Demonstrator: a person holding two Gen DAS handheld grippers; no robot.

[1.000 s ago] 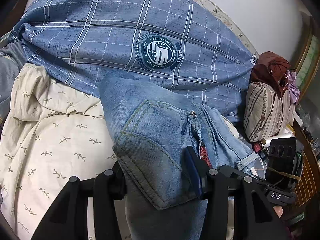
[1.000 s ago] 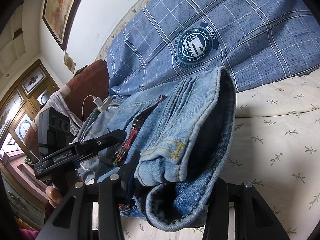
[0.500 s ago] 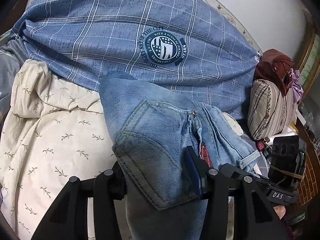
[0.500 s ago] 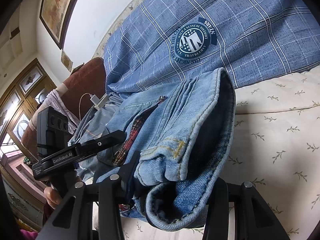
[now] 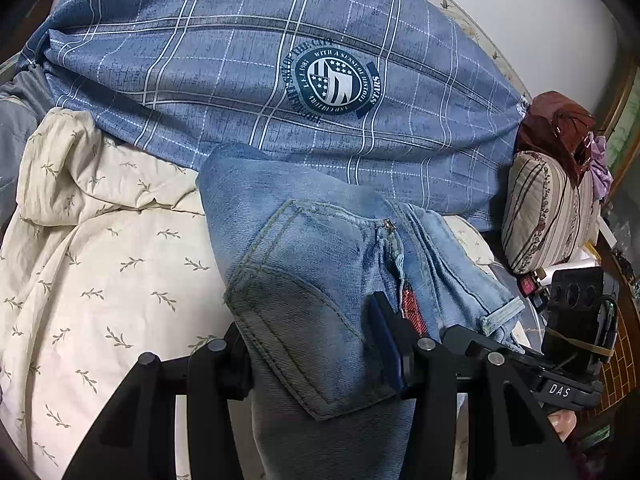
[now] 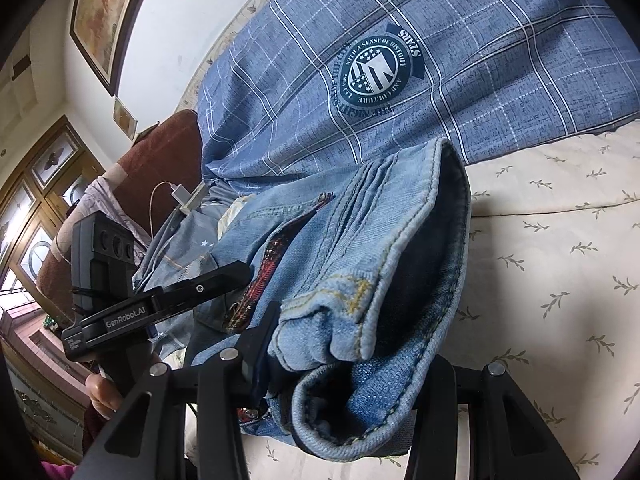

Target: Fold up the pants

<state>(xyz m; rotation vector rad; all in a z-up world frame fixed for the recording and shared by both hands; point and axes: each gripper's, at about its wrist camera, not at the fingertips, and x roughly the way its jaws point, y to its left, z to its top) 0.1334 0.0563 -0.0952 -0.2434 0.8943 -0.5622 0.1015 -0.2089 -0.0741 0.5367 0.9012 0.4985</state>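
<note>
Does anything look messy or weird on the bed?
Yes. The cream leafy sheet is rumpled into a heap at its far left corner instead of lying flat. The jeans are bunched thick in both claws, left claw and right claw, not smooth yet.

Jeans (image 5: 312, 280): centre, clamped between both grippers, above the sheet.
Left gripper (image 5: 316, 356): at 6 o'clock in its own view.
Right gripper (image 6: 344, 364): at 6 o'clock in its own view.
Sheet (image 5: 100, 272): at 9 o'clock of the jeans.
Quilt (image 5: 248, 64): at 12 o'clock, behind the jeans, overlapping the sheet.
Pillow (image 5: 548, 216): at 3 o'clock, beside the quilt.
</note>
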